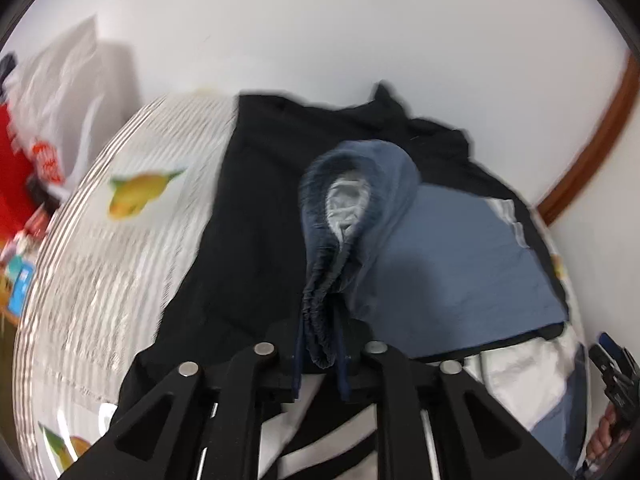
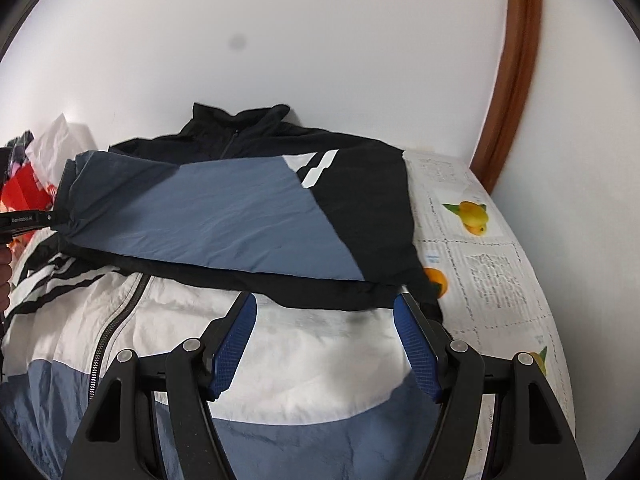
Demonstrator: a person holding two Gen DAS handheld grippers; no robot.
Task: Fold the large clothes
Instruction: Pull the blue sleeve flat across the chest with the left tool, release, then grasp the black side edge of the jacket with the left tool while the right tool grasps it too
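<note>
A black, blue and white zip jacket (image 2: pixel 248 220) lies on the table, its right sleeve (image 2: pixel 224 216) folded across the chest. My left gripper (image 1: pixel 320 356) is shut on the elastic cuff (image 1: pixel 320 312) of that blue sleeve and holds it above the jacket (image 1: pixel 460 272). It also shows at the left edge of the right wrist view (image 2: pixel 28 222). My right gripper (image 2: pixel 324 320) is open and empty, low over the white chest panel (image 2: pixel 320 352) near the jacket's right side.
The table carries a white cloth (image 2: pixel 496 280) printed with text and fruit. A white wall (image 2: pixel 320 60) stands close behind. A brown wooden frame (image 2: pixel 516 80) is at right. Red and white bags (image 1: pixel 44 132) sit at the far left.
</note>
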